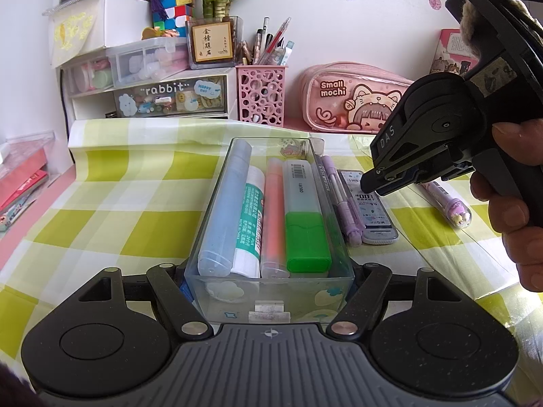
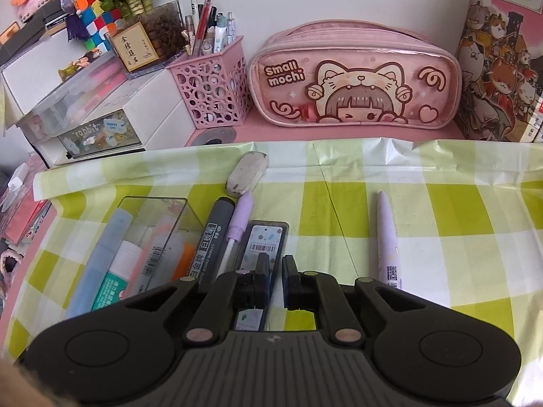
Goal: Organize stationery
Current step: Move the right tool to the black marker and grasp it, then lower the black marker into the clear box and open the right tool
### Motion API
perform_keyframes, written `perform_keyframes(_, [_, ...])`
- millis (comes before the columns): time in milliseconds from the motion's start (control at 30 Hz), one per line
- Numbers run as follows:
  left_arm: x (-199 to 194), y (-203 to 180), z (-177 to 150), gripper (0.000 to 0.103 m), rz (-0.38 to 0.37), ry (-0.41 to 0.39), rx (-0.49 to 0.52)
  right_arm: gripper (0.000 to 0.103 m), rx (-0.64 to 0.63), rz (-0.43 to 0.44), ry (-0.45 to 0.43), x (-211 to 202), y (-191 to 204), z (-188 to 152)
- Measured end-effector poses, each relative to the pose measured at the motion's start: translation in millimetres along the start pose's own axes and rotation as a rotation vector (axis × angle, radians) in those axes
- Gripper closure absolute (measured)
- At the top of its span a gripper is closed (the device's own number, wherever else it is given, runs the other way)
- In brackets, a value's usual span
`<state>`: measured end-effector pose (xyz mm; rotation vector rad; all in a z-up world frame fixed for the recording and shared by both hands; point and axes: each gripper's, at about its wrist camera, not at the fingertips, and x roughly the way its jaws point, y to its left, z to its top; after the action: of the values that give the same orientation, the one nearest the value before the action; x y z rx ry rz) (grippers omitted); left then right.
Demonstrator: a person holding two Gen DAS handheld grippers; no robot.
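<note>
A clear plastic organizer box (image 1: 207,210) sits on the green checked cloth. It holds a blue tube (image 1: 225,203), a glue stick (image 1: 249,230), an orange highlighter (image 1: 274,217) and a green-capped highlighter (image 1: 303,217). My left gripper (image 1: 269,271) is shut on the box's near end, one finger on each side. My right gripper (image 1: 383,179) hovers just above the pencil-lead case (image 2: 263,242), its jaws nearly closed with a small gap and nothing between them. Beside the case lie a whiteboard marker (image 2: 210,237) and a purple pen (image 2: 239,224). A lilac pen (image 2: 387,237) lies to the right.
A white eraser (image 2: 247,173) lies beyond the pens. A pink pencil pouch (image 2: 353,78), a pink pen holder (image 2: 213,91) and white drawers (image 1: 149,95) stand along the back wall. A pink box (image 2: 502,54) stands at the right.
</note>
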<state>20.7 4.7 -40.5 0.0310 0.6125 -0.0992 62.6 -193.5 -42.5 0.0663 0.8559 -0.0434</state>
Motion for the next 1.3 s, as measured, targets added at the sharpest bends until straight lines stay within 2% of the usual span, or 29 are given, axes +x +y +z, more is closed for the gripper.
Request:
perform_keyframes(133, [0,0,0,0.030,0.000,0.000,0.000,0.084,-0.074,-0.036,-0.003,3,17,-2])
perform_keyframes(167, [0,0,0,0.030,0.002,0.000,0.001,0.084,-0.091,-0.046,-0.006,3,21,-2])
perform_keyframes(267, [0,0,0,0.030,0.000,0.000,-0.002,0.084,-0.102,-0.056,-0.001,4,22,1])
perform_keyframes(367, [0,1,0,0.030,0.001,0.002,-0.006,0.084,-0.041,-0.001,-0.011,1,14,2])
perform_keyframes(633, [-5,11,-1,0.030,0.047,0.007,-0.033,0.086,-0.119,0.093,-0.008,-1,42,5])
perform_keyframes(767, [-5,11,-1,0.030,0.047,0.007,-0.032,0.087,-0.177,0.055,0.024,9,57,8])
perform_keyframes(833, [-5,11,-1,0.030,0.047,0.007,-0.032,0.088,-0.190,0.049,0.074,18,62,9])
perform_keyframes(900, [-6,11,-1,0.030,0.046,0.006,-0.032,0.090,-0.213,0.037,0.068,23,63,6])
perform_keyframes(1133, [-5,10,-1,0.030,0.049,0.002,-0.028,0.093,-0.051,0.098,0.022,3,44,12])
perform_keyframes(1300, [-5,10,-1,0.030,0.049,0.002,-0.027,0.093,0.056,0.208,0.010,-14,44,19])
